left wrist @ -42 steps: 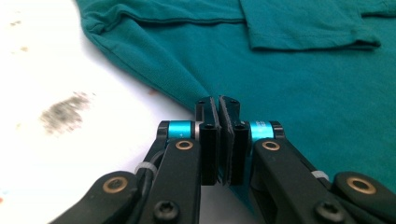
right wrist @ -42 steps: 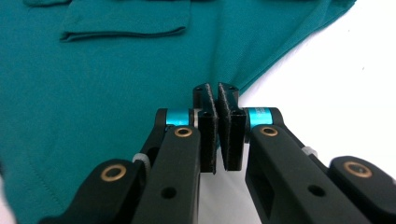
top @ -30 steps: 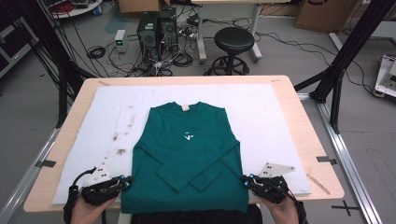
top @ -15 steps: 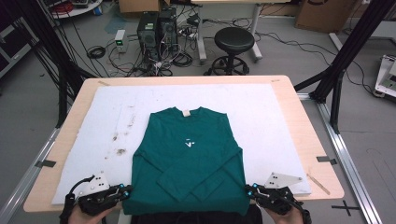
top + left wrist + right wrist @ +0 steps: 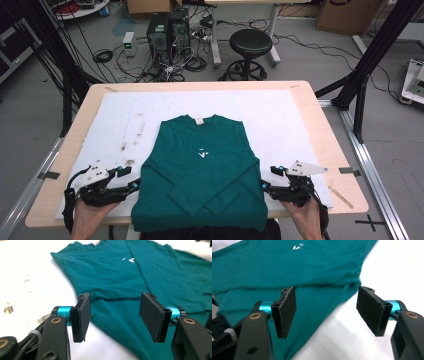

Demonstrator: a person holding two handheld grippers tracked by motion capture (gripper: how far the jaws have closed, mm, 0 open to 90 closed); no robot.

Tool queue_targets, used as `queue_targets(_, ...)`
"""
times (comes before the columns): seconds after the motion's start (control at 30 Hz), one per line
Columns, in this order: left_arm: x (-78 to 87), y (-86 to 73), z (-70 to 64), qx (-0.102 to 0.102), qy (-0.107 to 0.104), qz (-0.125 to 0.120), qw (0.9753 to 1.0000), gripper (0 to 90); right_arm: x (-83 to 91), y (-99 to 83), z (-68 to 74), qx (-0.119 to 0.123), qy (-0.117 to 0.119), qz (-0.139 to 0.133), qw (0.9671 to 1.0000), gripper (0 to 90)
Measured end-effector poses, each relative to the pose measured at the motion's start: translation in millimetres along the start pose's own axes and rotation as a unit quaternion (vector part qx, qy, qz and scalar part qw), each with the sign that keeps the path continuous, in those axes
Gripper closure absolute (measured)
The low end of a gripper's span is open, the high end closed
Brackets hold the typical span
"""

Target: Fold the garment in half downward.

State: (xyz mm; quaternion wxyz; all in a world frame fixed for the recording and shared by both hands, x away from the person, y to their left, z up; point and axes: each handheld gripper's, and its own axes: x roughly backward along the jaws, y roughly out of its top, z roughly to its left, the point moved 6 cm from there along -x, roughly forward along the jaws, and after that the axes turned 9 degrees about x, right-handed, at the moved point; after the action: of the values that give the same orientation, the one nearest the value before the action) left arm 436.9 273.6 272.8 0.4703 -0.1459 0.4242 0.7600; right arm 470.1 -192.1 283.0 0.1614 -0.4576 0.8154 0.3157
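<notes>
Teal sweatshirt on a white sheet, pale wood desk

The sweatshirt (image 5: 202, 167) is plain teal-green, with a small white mark at its chest and a pale neck label at its 12 o'clock edge. The sheet (image 5: 280, 115) beneath is white, flecked with brown stains at the sweatshirt's 9 o'clock. The desk (image 5: 320, 120) shows a light wood rim. The left gripper (image 5: 114, 312) and the right gripper (image 5: 327, 307) are both black, their fingers (image 5: 152, 313) matte black on bright blue collars with brass-coloured pivots. The stool (image 5: 250, 42) at 12 o'clock is black.
</notes>
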Motion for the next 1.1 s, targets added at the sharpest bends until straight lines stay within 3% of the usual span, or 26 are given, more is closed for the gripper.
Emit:
queue_targets(0.1, -7.1, 8.9, 4.5, -0.006, 0.004, 0.008, 0.9999, 41.8, -7.9, 7.0, -5.9, 0.0, -0.002, 0.0, 1.0, 29.9)
queue_targets(0.13, -12.8, 20.0, 7.6, -0.009, 0.005, 0.0, 1.0, 41.4, -15.3, 13.9, -12.7, 0.006, -0.014, -0.001, 0.9999, 27.5)
queue_targets(0.23, -17.7, 31.8, 10.6, -0.01, -0.002, -0.016, 0.9998, 40.4, -22.3, 19.6, -19.4, 0.007, -0.02, 0.0, 0.9998, 25.5)
queue_targets(0.27, -22.8, 42.2, 14.1, -0.008, -0.001, -0.026, 0.9996, 40.1, -30.2, 23.0, -25.9, 0.005, -0.019, 0.004, 0.9998, 25.3)
queue_targets(0.37, -27.8, 51.7, 17.5, -0.008, 0.006, -0.025, 0.9996, 38.8, -36.1, 24.9, -31.9, 0.002, -0.027, 0.011, 0.9996, 25.2)
queue_targets(0.47, -43.7, 68.2, 24.8, -0.014, 0.015, -0.004, 0.9998, 42.5, -43.3, 28.5, -44.2, 0.0, -0.067, 0.016, 0.9976, 29.3)
queue_targets(0.57, -55.1, 76.3, 31.5, -0.016, 0.017, 0.01, 0.9997, 44.4, -50.9, 27.0, -47.4, -0.019, -0.057, 0.025, 0.9979, 29.7)
queue_targets(0.6, -67.4, 85.5, 38.0, -0.004, 0.007, 0.017, 0.9998, 44.4, -53.3, 25.7, -47.9, -0.019, -0.058, 0.029, 0.9977, 29.8)
queue_targets(0.7, -79.4, 94.6, 43.2, 0.006, -0.002, 0.018, 0.9998, 43.7, -58.0, 23.2, -47.9, -0.022, -0.056, 0.041, 0.9973, 29.8)
queue_targets(0.73, -92.1, 103.0, 49.3, 0.004, 0.007, 0.019, 0.9998, 42.9, -59.6, 22.6, -47.7, -0.02, -0.055, 0.047, 0.9972, 29.8)
queue_targets(0.77, -92.1, 103.0, 49.3, 0.004, 0.007, 0.019, 0.9998, 42.9, -59.6, 22.6, -47.7, -0.02, -0.055, 0.047, 0.9972, 29.8)
queue_targets(0.87, -117.5, 113.7, 62.4, -0.001, 0.022, 0.036, 0.9991, 43.5, -56.4, 22.1, -46.9, -0.015, -0.068, 0.039, 0.9968, 30.0)
queue_targets(0.93, -121.1, 115.6, 64.3, 0.001, 0.021, 0.035, 0.9992, 43.5, -57.0, 20.7, -46.0, -0.014, -0.067, 0.042, 0.9968, 30.0)
queue_targets(1.03, -132.0, 120.7, 73.8, 0.009, 0.023, 0.009, 0.9996, 44.2, -57.3, 19.7, -45.4, -0.016, -0.066, 0.044, 0.9967, 30.0)
queue_targets(1.1, -138.4, 118.7, 81.8, 0.025, 0.025, -0.001, 0.9994, 44.6, -58.1, 19.3, -45.4, -0.014, -0.065, 0.045, 0.9968, 30.0)
